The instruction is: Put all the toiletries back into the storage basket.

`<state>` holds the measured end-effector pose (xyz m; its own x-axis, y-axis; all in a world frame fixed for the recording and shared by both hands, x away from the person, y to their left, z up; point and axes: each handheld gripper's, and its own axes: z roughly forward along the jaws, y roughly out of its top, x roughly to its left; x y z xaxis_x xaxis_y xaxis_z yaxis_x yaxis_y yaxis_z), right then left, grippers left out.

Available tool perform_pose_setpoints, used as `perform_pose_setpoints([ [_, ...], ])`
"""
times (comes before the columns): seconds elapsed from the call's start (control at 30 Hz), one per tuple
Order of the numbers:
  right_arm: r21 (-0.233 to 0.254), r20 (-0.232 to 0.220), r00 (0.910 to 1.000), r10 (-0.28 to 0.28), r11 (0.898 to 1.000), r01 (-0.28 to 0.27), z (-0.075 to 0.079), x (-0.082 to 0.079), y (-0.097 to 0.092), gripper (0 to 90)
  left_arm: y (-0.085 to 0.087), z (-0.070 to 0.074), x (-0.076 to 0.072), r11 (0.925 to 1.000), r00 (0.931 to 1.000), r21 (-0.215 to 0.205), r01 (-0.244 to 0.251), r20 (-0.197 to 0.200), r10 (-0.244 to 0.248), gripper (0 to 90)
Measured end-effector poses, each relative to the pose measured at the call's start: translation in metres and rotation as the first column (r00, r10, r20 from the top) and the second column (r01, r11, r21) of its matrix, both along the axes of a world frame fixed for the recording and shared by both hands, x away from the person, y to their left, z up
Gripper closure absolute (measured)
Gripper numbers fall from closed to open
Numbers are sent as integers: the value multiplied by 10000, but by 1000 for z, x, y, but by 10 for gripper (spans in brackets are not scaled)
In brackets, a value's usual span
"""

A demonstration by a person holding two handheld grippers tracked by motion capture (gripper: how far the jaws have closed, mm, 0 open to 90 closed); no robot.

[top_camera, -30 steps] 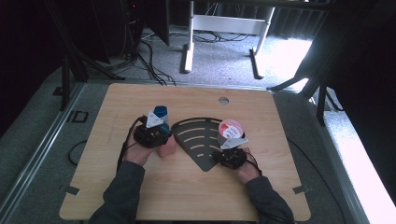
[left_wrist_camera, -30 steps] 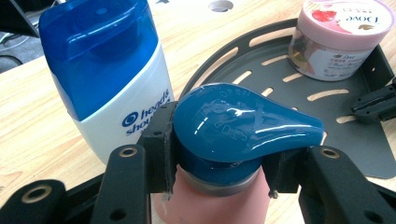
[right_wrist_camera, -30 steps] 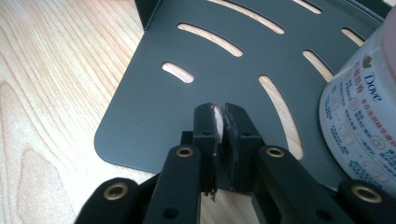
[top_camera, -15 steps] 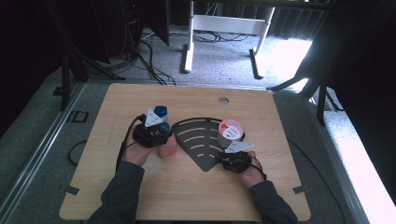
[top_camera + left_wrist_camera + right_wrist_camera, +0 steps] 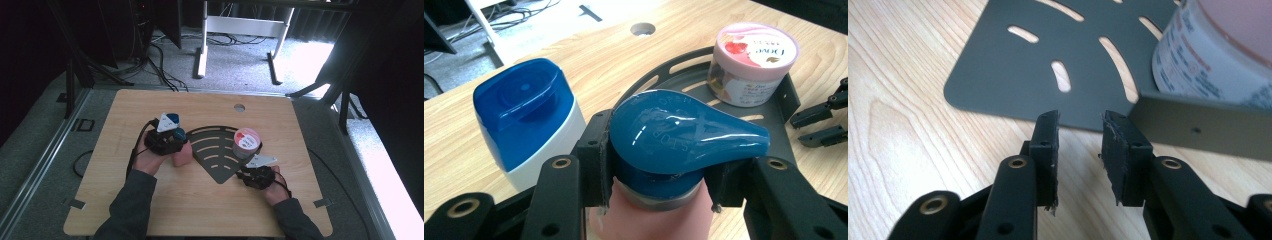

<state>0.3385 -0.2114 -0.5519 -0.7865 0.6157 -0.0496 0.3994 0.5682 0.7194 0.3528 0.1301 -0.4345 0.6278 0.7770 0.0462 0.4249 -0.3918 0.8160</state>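
Since a second ago my right gripper (image 5: pixel 248 172) has backed off the pink jar (image 5: pixel 246 143) toward me, and it now sits just off the near right edge of the dark slotted tray (image 5: pixel 215 150), while my left has barely budged. Starting at my left gripper (image 5: pixel 659 170): the pads are clamped on the neck of the pink bottle (image 5: pixel 659 220), right under its teal flip cap (image 5: pixel 679 132), so that one's firmly held. It stands upright, long axis straight up between my fingers, and the cap's tapered tip points off to my jaws' right, toward the tray and the jar on it. Just past my left-hand finger is the white bottle with the blue cap (image 5: pixel 526 130), also upright on the wood, very near but I can't tell if it touches. The tray's near corner is just beyond my right-hand finger, so I'd guess the next move is a short carry that way, lifting clear of the rim first. My right fingers (image 5: pixel 1045 145) are parted with nothing between them, pointing at the tray's edge, jar just beyond on the far right. Left is clearly the hand for this bottle.
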Motion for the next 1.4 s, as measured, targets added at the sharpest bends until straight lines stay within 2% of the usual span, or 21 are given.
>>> perform_pose_setpoints([
  [0.57,109,-192,9987,-475,9988,477,-2,-3,-18,625,-10,11,2,9999,9999,-11,123,79,-123,528],
  [0.73,344,-270,9979,-595,9976,605,-3,-3,-22,615,-12,13,3,9999,9999,-87,87,114,-86,528],
  [1.2,835,-270,9976,-635,9944,656,-7,-3,-26,596,-22,17,9,9999,9997,-48,157,170,-156,528],
  [1.4,802,-241,9979,-598,9949,616,-7,-2,-25,587,-28,16,12,9998,9997,-38,210,155,-209,528],
])
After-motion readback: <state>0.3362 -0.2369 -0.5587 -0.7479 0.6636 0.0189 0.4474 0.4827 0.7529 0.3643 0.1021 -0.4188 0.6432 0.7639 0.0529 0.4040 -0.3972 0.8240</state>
